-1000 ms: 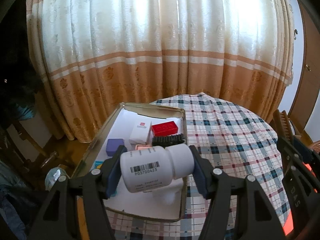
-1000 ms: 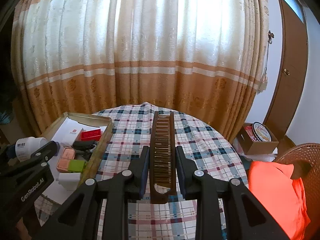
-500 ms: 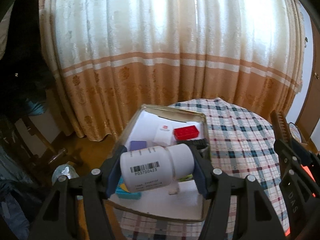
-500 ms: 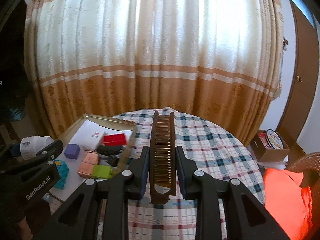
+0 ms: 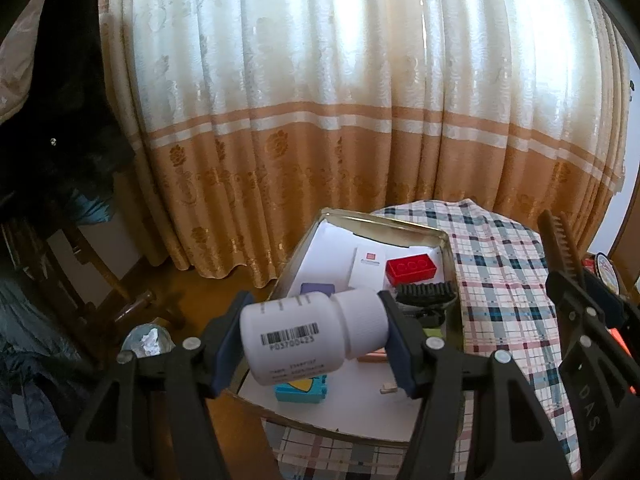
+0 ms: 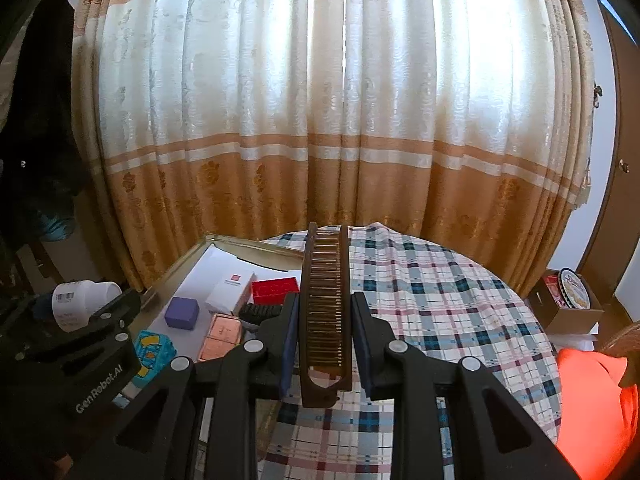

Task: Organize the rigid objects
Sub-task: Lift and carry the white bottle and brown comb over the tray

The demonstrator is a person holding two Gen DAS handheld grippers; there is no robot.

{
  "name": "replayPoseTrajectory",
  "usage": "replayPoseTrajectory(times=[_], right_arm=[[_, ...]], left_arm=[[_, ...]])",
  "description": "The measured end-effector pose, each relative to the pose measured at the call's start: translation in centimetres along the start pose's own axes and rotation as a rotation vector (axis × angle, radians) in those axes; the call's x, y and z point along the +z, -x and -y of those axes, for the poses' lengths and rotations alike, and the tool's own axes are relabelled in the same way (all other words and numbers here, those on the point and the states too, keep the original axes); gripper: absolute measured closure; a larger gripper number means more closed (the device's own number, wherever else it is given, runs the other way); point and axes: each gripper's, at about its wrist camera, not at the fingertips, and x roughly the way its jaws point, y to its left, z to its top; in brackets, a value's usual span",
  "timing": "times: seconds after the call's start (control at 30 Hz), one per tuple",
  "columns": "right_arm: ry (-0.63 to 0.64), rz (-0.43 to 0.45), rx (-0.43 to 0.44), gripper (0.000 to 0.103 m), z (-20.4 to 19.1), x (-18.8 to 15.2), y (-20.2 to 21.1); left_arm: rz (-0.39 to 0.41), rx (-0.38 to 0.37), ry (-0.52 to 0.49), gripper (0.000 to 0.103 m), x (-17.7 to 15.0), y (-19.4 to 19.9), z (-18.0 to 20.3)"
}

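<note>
My left gripper (image 5: pixel 316 336) is shut on a white pill bottle (image 5: pixel 308 334) with a barcode label, held on its side above the near left edge of a metal tray (image 5: pixel 384 222). The bottle also shows in the right wrist view (image 6: pixel 82 298). My right gripper (image 6: pixel 325 340) is shut on a brown comb (image 6: pixel 325 300), held lengthwise above the plaid-covered table (image 6: pixel 440 304), just right of the tray (image 6: pixel 240 242). The comb shows at the right in the left wrist view (image 5: pixel 560 248).
The tray holds a red brick (image 5: pixel 411 269), a white box (image 5: pixel 366 268), a purple block (image 6: pixel 182 312), a black brush (image 5: pixel 426 293), pink blocks (image 6: pixel 222 338) and a blue-yellow block (image 5: pixel 302 390). A curtain (image 5: pixel 360 120) hangs behind. A cardboard box (image 6: pixel 568 304) and an orange cloth (image 6: pixel 592 400) lie to the right.
Both grippers have moved back and to the left of the table. The tray now sits further right and further away in both views. Both grips are unchanged.
</note>
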Motion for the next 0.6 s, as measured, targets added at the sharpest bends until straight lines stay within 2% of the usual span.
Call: replayPoseTrajectory(times=[0.6], right_arm=[[0.026,-0.005,0.053,0.075,-2.2,0.8,-1.3]], left_arm=[[-0.024,0.034,0.038,0.041,0.0,-1.7,-2.1]])
